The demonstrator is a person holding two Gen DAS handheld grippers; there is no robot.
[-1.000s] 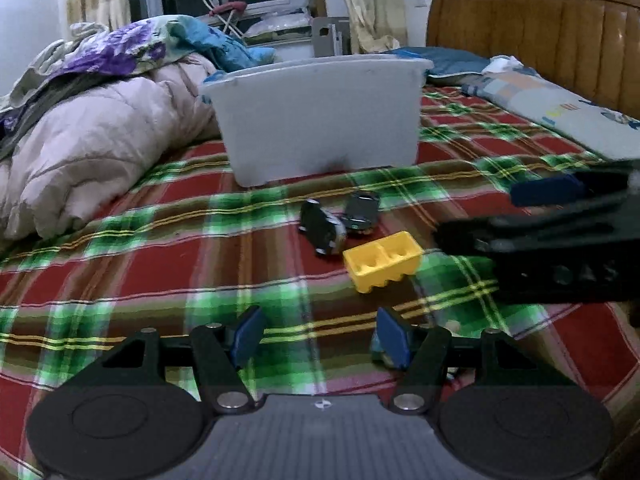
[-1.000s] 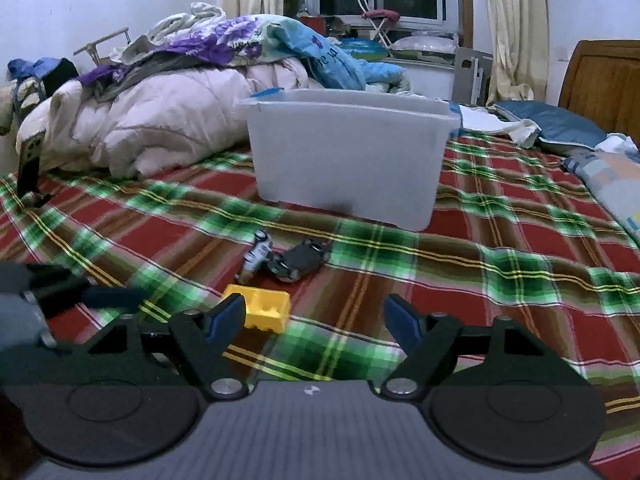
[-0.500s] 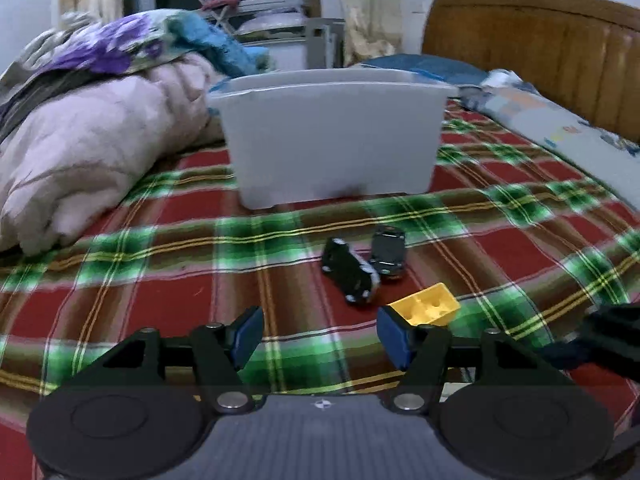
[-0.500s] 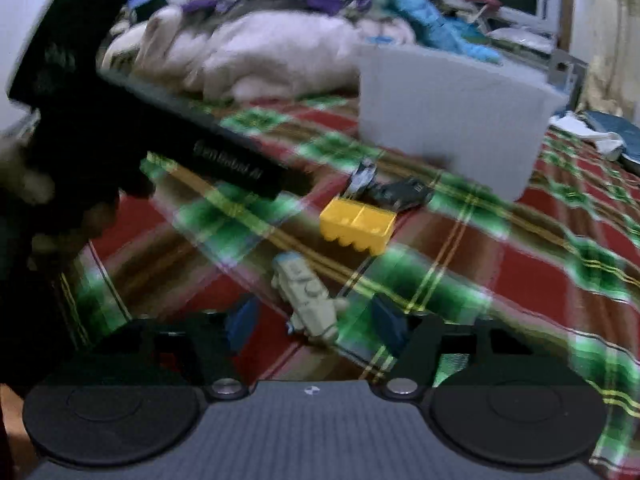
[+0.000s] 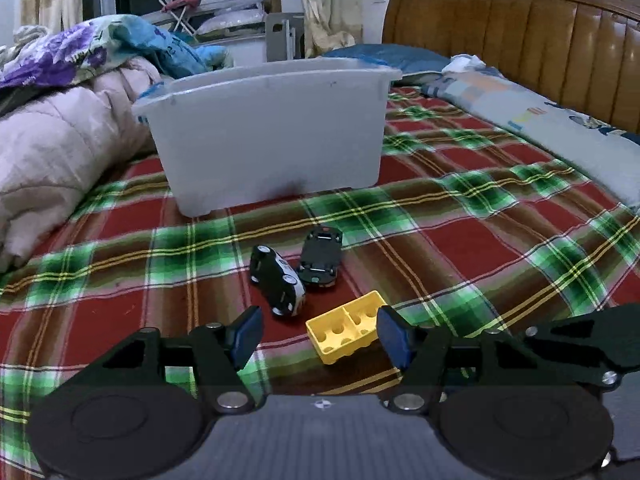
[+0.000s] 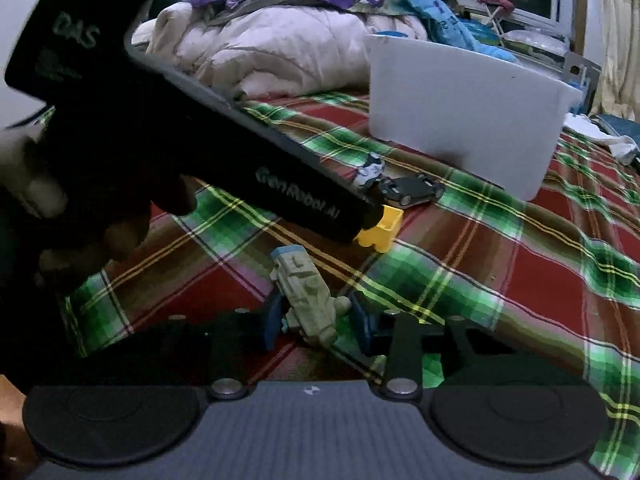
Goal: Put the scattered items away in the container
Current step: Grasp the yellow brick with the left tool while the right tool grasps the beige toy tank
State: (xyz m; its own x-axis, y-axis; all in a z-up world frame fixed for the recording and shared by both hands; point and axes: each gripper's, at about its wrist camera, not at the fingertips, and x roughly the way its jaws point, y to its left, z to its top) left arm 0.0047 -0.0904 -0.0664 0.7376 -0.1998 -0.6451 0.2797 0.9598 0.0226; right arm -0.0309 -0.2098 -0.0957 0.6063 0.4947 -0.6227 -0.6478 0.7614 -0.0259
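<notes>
A yellow brick [image 5: 348, 334] lies upside down on the plaid bedspread, between the fingers of my open left gripper [image 5: 320, 334]; the pads do not touch it. Just beyond it lie a black-and-white toy car [image 5: 276, 280] and a dark toy car [image 5: 322, 256], and behind them stands the white bin [image 5: 264, 136]. In the right wrist view a pale green toy [image 6: 306, 300] lies between the blue pads of my right gripper [image 6: 316, 322]. Its jaws are closing, and the pads meet the toy's sides. The left gripper's black body [image 6: 280, 184] hides part of the yellow brick [image 6: 384, 228].
A heap of quilts and clothes [image 5: 60, 132] lies left of the bin. Pillows [image 5: 560, 128] and a wooden headboard [image 5: 520, 40] fill the right side. A person's hand [image 6: 32, 188] holds the left gripper. Open bedspread stretches to the right of the toys.
The right gripper swung down and left from the cars to the pale green toy, and its jaws narrowed around it. The left gripper moved closer, so the yellow brick now lies between its fingers.
</notes>
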